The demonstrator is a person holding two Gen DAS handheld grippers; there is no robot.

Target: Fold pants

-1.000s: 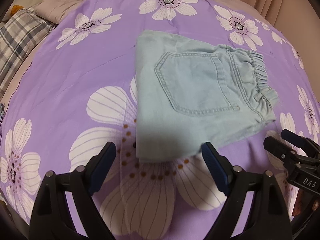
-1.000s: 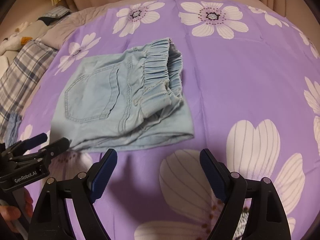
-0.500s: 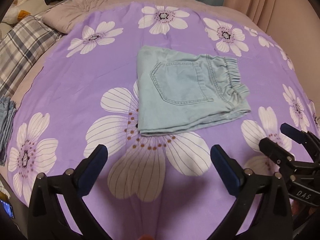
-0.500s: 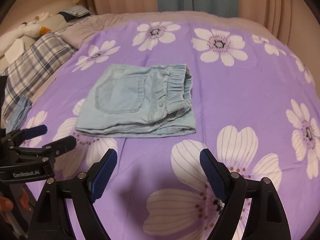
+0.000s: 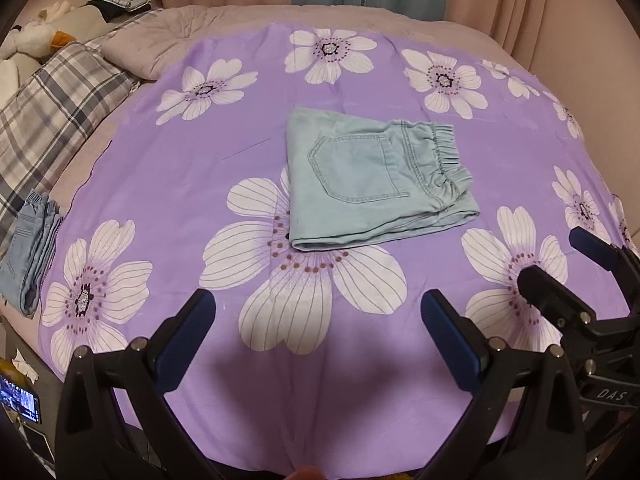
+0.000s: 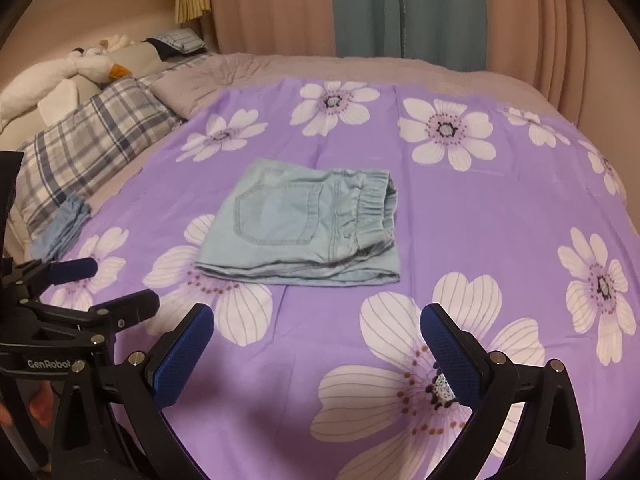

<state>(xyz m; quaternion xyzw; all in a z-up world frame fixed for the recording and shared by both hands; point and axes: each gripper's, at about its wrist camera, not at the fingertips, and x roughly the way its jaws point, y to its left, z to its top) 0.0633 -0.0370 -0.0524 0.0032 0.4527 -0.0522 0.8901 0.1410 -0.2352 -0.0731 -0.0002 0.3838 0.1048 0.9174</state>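
Lying folded on bedspread (image 5: 168, 200), pants (image 5: 372, 184) sit well beyond both grippers' spread jaws.

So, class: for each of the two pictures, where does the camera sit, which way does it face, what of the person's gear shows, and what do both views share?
Left wrist view: sits on the left tongs, looking steeply down the bed at the folded pants; its own open fingers frame the bottom, and the right tongs show at right.
Right wrist view: sits on the right tongs, tilted less, taking in the curtains; the left tongs and a fingertip show at left.
Shared: pants, purple flowered sheet, plaid pillow.
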